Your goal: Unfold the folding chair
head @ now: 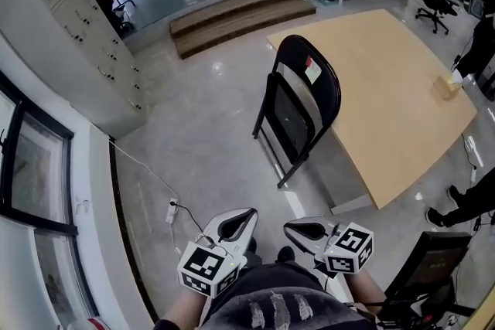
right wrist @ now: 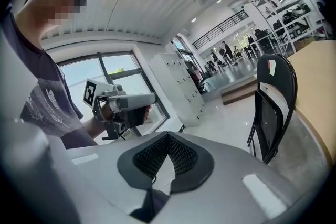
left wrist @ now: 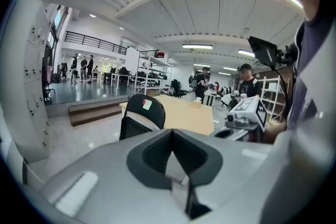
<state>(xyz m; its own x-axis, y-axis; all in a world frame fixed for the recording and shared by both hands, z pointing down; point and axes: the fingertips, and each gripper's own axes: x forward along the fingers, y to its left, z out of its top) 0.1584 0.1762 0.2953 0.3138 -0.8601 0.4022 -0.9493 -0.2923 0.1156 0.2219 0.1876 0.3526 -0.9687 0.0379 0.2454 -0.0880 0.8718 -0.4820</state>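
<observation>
The black folding chair [head: 298,108] stands folded on the grey floor, propped against the edge of a light wooden table [head: 387,89]. It has a small sticker on its backrest. The left gripper view shows the chair [left wrist: 142,115] ahead, and in the right gripper view the chair [right wrist: 273,107] is at the right. My left gripper [head: 232,226] and right gripper [head: 305,229] are held close to my body, well short of the chair, side by side. Both are shut with nothing between the jaws, left [left wrist: 172,134] and right [right wrist: 168,136].
A grey locker cabinet [head: 77,35] lines the left wall, with windows below it. A low wooden step [head: 240,15] lies beyond the chair. A power strip [head: 172,210] and its cord lie on the floor at left. A person's legs [head: 464,201] stand at right.
</observation>
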